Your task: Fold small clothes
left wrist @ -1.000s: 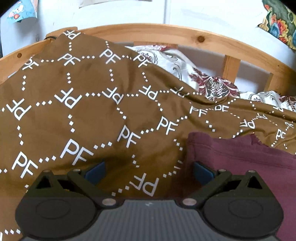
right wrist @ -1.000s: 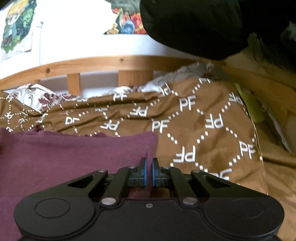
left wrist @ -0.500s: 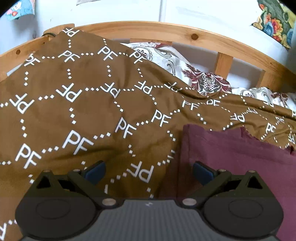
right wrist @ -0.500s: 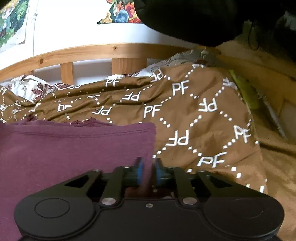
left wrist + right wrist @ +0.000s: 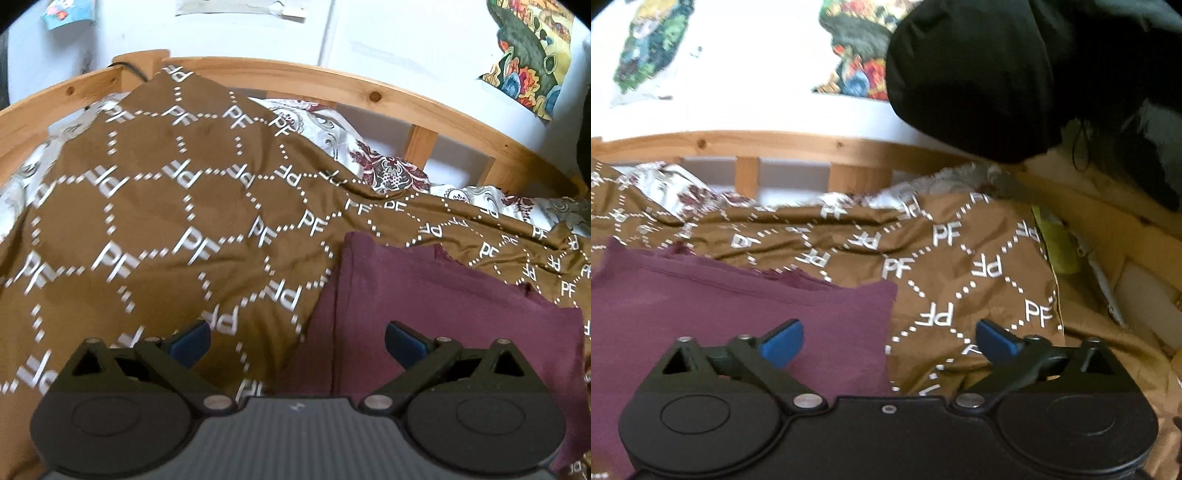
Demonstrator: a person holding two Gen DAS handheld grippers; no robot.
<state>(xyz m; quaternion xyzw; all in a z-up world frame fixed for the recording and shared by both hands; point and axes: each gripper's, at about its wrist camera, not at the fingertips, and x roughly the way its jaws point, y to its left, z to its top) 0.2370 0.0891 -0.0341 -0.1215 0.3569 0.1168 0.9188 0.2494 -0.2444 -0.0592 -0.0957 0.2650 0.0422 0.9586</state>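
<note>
maroon garment (image 5: 738, 317) lies folded flat on brown blanket (image 5: 147, 221), by wooden rail (image 5: 295, 79). left gripper (image 5: 297, 338): jaws spread, empty, over garment's left edge. right gripper (image 5: 888, 338): jaws just opened wide, nothing between them, garment's right corner below. cloth judged light, limp, non-slippery; best pinched at corners or hem, both layers together.

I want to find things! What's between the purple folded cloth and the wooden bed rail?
In both wrist views, the brown blanket with white PF letters, then a white flowery sheet, lie between the purple folded cloth and the wooden bed rail.
</note>
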